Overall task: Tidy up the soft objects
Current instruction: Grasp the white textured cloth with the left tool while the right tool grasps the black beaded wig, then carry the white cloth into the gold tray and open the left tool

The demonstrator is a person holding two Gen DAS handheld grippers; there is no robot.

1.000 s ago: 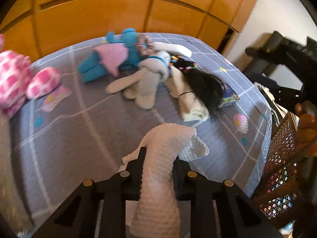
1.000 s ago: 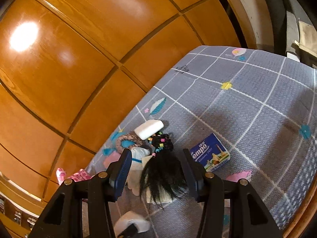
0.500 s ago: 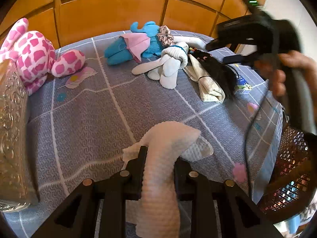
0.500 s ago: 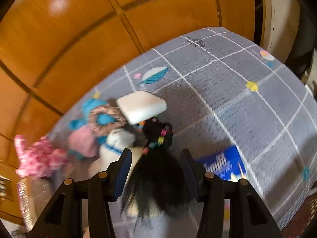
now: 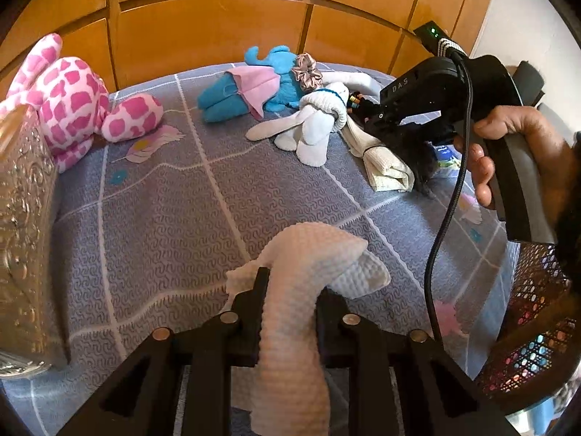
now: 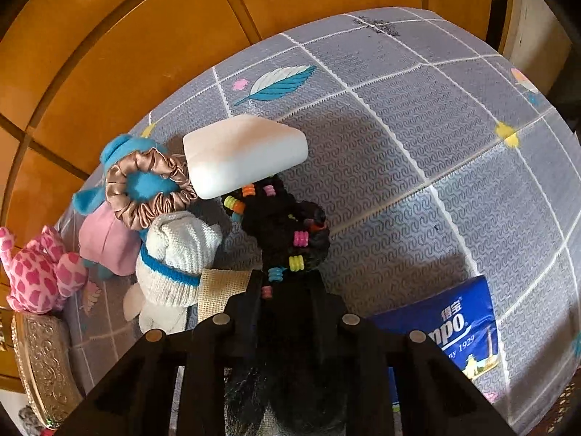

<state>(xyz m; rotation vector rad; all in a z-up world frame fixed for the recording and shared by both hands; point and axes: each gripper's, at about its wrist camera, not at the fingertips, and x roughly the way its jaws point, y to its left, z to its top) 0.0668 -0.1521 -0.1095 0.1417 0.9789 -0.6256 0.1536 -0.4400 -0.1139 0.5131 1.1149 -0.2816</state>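
Tongs: left tongs (image 5: 288, 287) pinch a white knitted cloth (image 5: 308, 254) for sorting; right tongs (image 6: 287, 290), just closing, clamp the black beaded hairpiece (image 6: 283, 225) at twelve o'clock, ready for lifting off the bed (image 6: 417, 127).

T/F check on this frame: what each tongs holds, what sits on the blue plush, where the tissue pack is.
1. The left tongs are shut on the white knit cloth. True.
2. The right tongs hold the white foam block. False: they have just been closing on the black hairpiece; the block lies beyond it.
3. A satin scrunchie rests on the blue plush. True.
4. The blue tissue pack lies inside the mesh basket. False: it lies on the bedspread.
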